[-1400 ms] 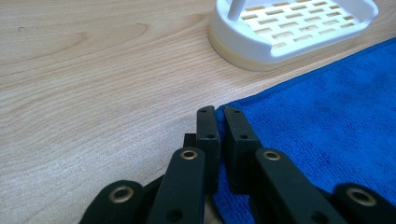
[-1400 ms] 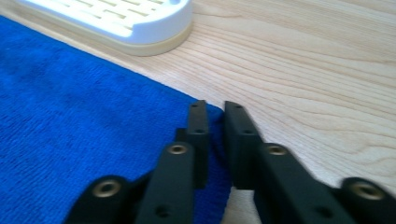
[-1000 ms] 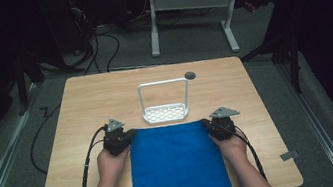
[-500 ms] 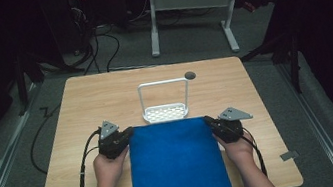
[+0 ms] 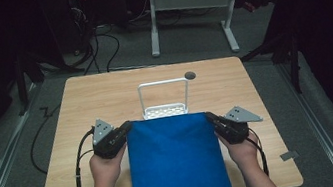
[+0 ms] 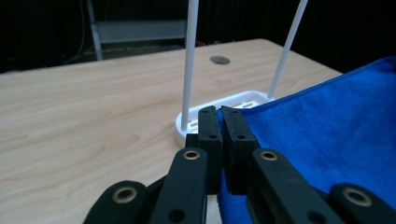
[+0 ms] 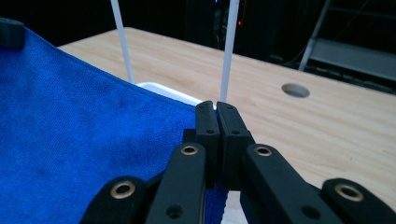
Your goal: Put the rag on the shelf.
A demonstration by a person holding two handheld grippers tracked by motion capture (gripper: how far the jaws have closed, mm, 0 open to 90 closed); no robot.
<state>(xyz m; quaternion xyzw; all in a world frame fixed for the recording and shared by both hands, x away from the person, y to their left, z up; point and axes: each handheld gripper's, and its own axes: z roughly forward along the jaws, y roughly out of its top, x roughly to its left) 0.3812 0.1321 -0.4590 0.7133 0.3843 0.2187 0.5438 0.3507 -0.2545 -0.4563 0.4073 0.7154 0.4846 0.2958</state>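
A blue towel (image 5: pixel 177 160) is stretched flat over the near middle of the wooden table (image 5: pixel 95 102), its near edge hanging past the table's front. My left gripper (image 5: pixel 126 127) is shut on the towel's far left corner (image 6: pixel 224 121), and my right gripper (image 5: pixel 209 117) is shut on its far right corner (image 7: pixel 205 122). Just beyond the towel's far edge stands a white rack (image 5: pixel 164 99) with a slotted base (image 6: pixel 219 107) and a tall wire loop (image 7: pixel 229 51). The towel's edge overlaps the base a little.
A round cable hole (image 5: pixel 190 75) lies in the table behind the rack. Black cables trail from both grippers toward the table's near side. Bare wood lies left and right of the towel. A white desk frame (image 5: pixel 190 14) stands on the floor beyond.
Both grippers have drawn back toward the person and slightly outward, carrying the towel's far corners with them. The towel's far edge has come away from the rack.
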